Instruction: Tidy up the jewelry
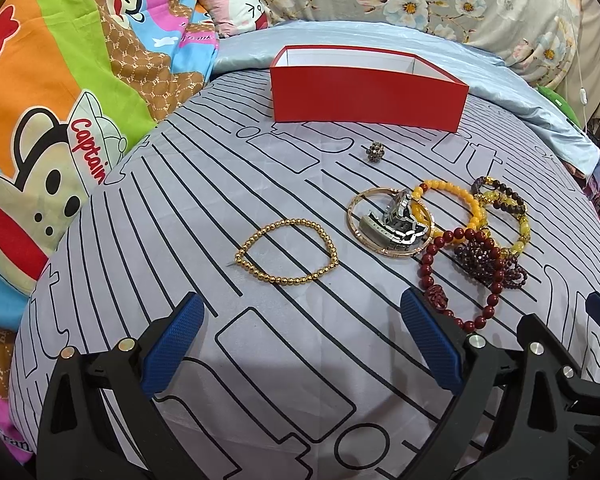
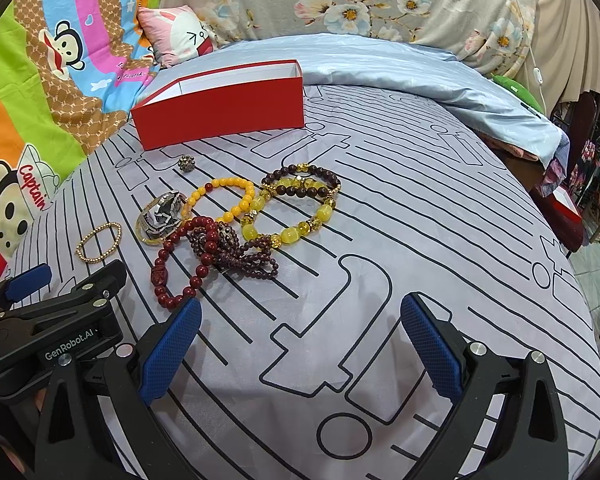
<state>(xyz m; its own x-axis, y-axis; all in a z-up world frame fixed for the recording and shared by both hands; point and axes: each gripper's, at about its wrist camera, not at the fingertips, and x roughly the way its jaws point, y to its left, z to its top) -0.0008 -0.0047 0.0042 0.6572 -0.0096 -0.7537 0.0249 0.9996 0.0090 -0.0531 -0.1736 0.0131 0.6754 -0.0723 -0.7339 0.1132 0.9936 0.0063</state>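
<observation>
A heap of bracelets (image 2: 236,224) lies on the bed (image 2: 420,208), with a gold bead bracelet (image 1: 287,251) apart to its left and a red box (image 1: 370,88) behind. Left gripper (image 1: 306,350) and right gripper (image 2: 300,350) both hover with fingers spread, holding nothing.

Bed with grey lined sheet (image 2: 380,240), cartoon quilt (image 1: 60,80), floral bedding (image 2: 340,0), tiled floor (image 2: 596,264).
</observation>
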